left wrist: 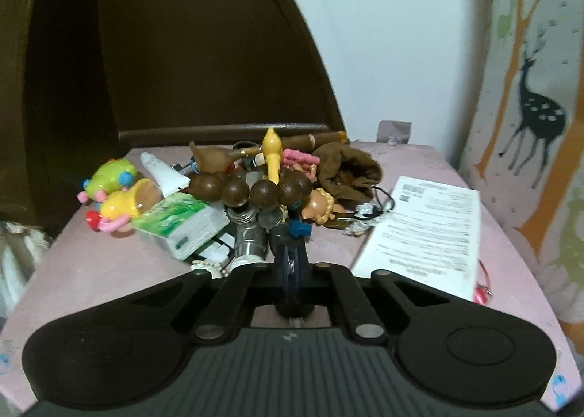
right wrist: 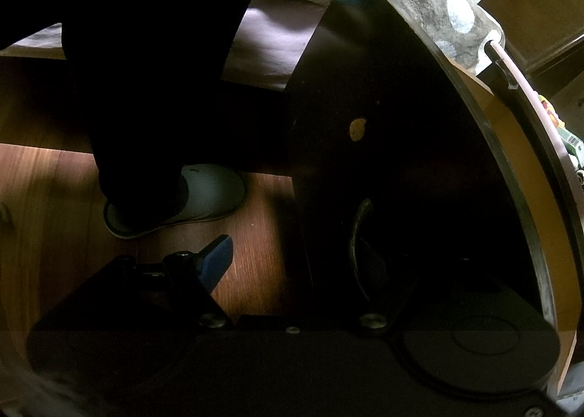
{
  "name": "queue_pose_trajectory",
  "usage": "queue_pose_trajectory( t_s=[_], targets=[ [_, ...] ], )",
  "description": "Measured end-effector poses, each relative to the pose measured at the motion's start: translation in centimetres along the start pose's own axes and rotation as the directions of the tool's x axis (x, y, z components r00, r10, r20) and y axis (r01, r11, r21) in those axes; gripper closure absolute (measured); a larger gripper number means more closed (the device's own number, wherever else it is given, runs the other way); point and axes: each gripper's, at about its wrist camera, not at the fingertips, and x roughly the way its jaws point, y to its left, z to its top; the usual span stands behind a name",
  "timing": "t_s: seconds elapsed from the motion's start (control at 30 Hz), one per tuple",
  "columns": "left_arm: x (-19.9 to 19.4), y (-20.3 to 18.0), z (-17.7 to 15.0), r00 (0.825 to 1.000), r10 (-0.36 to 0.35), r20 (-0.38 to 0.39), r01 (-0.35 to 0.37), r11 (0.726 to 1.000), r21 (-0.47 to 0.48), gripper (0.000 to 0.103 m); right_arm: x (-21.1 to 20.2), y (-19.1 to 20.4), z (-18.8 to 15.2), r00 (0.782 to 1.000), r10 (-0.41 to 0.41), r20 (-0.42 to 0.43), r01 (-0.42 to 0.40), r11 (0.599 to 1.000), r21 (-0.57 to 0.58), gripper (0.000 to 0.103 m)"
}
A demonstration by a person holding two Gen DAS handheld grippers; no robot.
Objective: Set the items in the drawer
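Note:
A heap of small items lies on the pink nightstand top (left wrist: 109,271): a string of large brown wooden beads (left wrist: 252,192), a green tissue pack (left wrist: 182,225), a white tube (left wrist: 164,172), yellow-green toys (left wrist: 113,183), a brown cloth pouch (left wrist: 346,168) and a metal canister (left wrist: 248,238). My left gripper (left wrist: 292,234) is shut, its blue tips together at the front of the heap, under the beads. In the right wrist view my right gripper (right wrist: 292,256) is open beside the dark drawer front (right wrist: 383,161), by its curved handle (right wrist: 359,230); only the left fingertip (right wrist: 219,256) shows.
A printed paper sheet (left wrist: 427,227) lies right of the heap. A dark headboard (left wrist: 200,52) stands behind the nightstand and a deer-print curtain (left wrist: 536,88) hangs at the right. A person's leg and white slipper (right wrist: 189,194) stand on the wooden floor (right wrist: 47,198).

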Motion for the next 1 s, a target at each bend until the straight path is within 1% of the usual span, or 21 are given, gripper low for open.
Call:
queue_pose_trajectory(
  t_s=[0.07,0.13,0.17,0.2,0.27,0.3,0.37,0.47,0.57,0.63,0.67,0.73,0.8,0.83,0.87,1.0],
  targets=[
    [-1.1,-0.1,0.1,1.0,-0.015,0.001,0.015,1.0,0.018,0.101,0.0,0.0,0.0,1.0,0.0,-0.002,0.0,1.0,0.0,0.028],
    [-1.8,-0.5,0.2,0.999,-0.033,-0.002,0.033,0.998,0.061,0.101,0.0,-0.1,0.1,1.0,0.0,-0.006,0.0,1.0,0.002,0.028],
    [-1.9,-0.9,0.4,0.999,-0.046,-0.013,0.047,0.996,0.081,0.101,0.1,-0.1,0.1,1.0,0.0,-0.008,0.0,1.0,0.004,0.028],
    [-1.7,-1.3,0.5,0.999,-0.042,-0.031,0.044,0.994,0.095,0.1,0.1,-0.1,0.2,1.0,-0.001,-0.01,0.001,1.0,0.007,0.028],
    [-1.2,-1.7,0.7,0.999,0.008,-0.033,-0.004,0.994,0.106,0.085,0.1,-0.1,0.2,1.0,-0.002,-0.013,0.002,1.0,0.012,0.028],
    [-0.9,-1.7,0.8,0.999,0.01,-0.031,-0.007,0.996,0.095,0.073,0.2,-0.1,0.2,1.0,-0.002,-0.014,0.002,1.0,0.012,0.028],
    [-0.4,-1.4,1.0,1.0,-0.005,-0.029,0.007,0.998,0.066,0.072,0.2,-0.1,0.2,1.0,-0.002,-0.013,0.002,1.0,0.009,0.028],
    [1.1,-1.4,1.1,0.999,0.003,-0.038,-0.001,0.998,0.062,0.072,0.2,-0.1,0.1,1.0,-0.001,-0.011,0.001,1.0,0.005,0.028],
    [2.8,-1.0,1.2,0.999,0.015,-0.051,-0.014,0.999,0.034,0.072,0.2,-0.2,0.1,1.0,0.001,-0.007,-0.001,1.0,-0.001,0.028],
    [3.8,-0.7,1.1,0.998,0.011,-0.063,-0.01,1.0,0.013,0.073,0.2,-0.2,0.1,1.0,0.003,-0.004,-0.003,1.0,-0.003,0.027],
    [4.2,-0.7,1.0,0.997,0.011,-0.074,-0.01,1.0,0.013,0.073,0.2,-0.2,0.1,1.0,0.004,-0.002,-0.004,1.0,-0.003,0.027],
    [4.8,-0.7,0.6,0.995,0.036,-0.094,-0.034,0.999,0.023,0.092,0.1,-0.3,0.1,1.0,0.006,0.0,-0.006,1.0,-0.002,0.027],
    [4.7,-0.6,0.2,0.995,0.042,-0.087,-0.041,0.999,0.02,0.093,0.1,-0.3,0.1,1.0,0.007,0.002,-0.007,1.0,-0.001,0.027],
    [4.3,-0.5,0.1,0.996,0.039,-0.082,-0.038,0.999,0.016,0.1,0.1,-0.3,0.1,1.0,0.007,0.002,-0.007,1.0,0.0,0.027],
    [3.8,-0.4,0.0,0.996,0.034,-0.078,-0.033,0.999,0.012,0.103,0.1,-0.3,0.1,1.0,0.007,0.002,-0.007,1.0,0.0,0.027],
    [1.2,0.5,-0.6,0.997,-0.005,-0.071,0.004,1.0,-0.022,0.103,0.0,-0.3,0.1,1.0,0.006,-0.001,-0.006,1.0,0.002,0.028]
  ],
)
